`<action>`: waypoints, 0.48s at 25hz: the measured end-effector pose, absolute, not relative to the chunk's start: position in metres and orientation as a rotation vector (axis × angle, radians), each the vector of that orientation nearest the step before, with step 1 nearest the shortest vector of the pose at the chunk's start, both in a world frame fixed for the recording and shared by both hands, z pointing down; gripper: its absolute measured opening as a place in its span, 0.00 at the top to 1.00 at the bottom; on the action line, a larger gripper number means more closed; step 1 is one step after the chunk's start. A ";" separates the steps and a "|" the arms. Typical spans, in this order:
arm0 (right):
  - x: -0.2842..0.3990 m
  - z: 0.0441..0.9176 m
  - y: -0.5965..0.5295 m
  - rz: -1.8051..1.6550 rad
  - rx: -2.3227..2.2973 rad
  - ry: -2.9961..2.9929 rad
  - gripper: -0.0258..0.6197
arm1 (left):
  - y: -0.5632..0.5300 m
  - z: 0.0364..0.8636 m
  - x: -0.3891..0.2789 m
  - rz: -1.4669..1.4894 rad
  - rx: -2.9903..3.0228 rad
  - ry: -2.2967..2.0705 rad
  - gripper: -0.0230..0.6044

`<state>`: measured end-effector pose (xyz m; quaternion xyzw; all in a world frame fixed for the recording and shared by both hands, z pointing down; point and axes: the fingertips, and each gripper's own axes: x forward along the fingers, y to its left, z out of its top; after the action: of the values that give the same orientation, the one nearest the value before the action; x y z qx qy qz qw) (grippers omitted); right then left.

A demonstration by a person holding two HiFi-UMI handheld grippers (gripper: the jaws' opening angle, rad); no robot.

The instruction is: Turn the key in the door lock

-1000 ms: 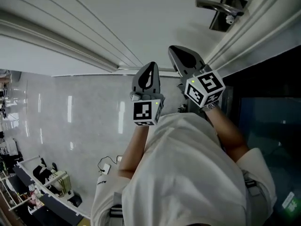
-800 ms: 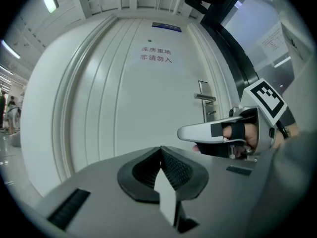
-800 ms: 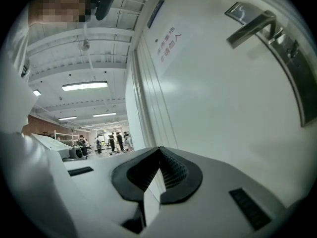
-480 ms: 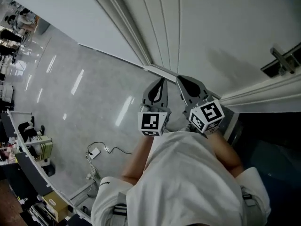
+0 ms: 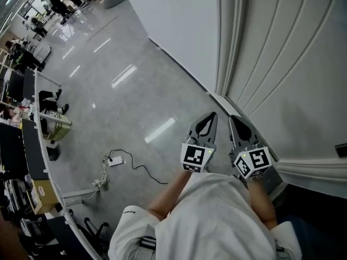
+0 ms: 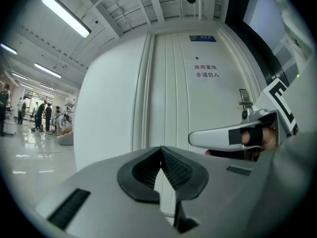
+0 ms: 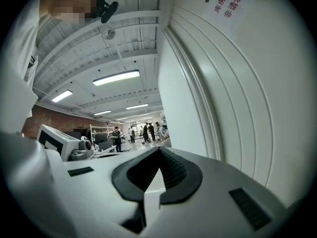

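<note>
The white panelled door [image 5: 282,64] fills the right of the head view. Its handle and lock plate [image 6: 243,103] show small and far off in the left gripper view, only an edge of the handle [image 5: 342,149] in the head view. I cannot make out a key. My left gripper [image 5: 211,115] and right gripper [image 5: 233,119] are held side by side in front of the person's white shirt, pointing level along the door. Both are shut with nothing between the jaws: the left gripper [image 6: 160,148] and the right gripper [image 7: 159,150] each show pads meeting at the tip.
Grey polished floor [image 5: 124,91] spreads to the left, with a cable and power strip [image 5: 116,160] lying on it. Desks and chairs [image 5: 32,118] line the far left, people [image 6: 47,120] stand in the distance. A sign with red characters [image 6: 206,71] is on the door.
The view and both grippers have swung left along the door. The handle has slid from the upper right to the right edge. Both grippers stay shut and empty.
</note>
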<state>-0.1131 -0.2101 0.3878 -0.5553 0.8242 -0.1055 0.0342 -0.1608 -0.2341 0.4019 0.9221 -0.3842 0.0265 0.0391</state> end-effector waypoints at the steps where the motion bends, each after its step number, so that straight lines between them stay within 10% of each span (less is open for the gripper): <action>1: -0.127 0.386 -0.214 -0.314 -1.670 2.559 0.96 | -0.235 0.402 -0.174 0.080 2.815 -1.211 0.95; 12: -0.250 0.390 -0.237 -0.312 -1.334 2.749 0.96 | -0.248 0.405 -0.306 0.067 2.627 -1.610 0.95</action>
<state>-0.2496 -0.2372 0.3903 -0.4341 0.8945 -0.1015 0.0348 -0.3060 -0.2483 0.4046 0.8520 -0.5223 0.0218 0.0299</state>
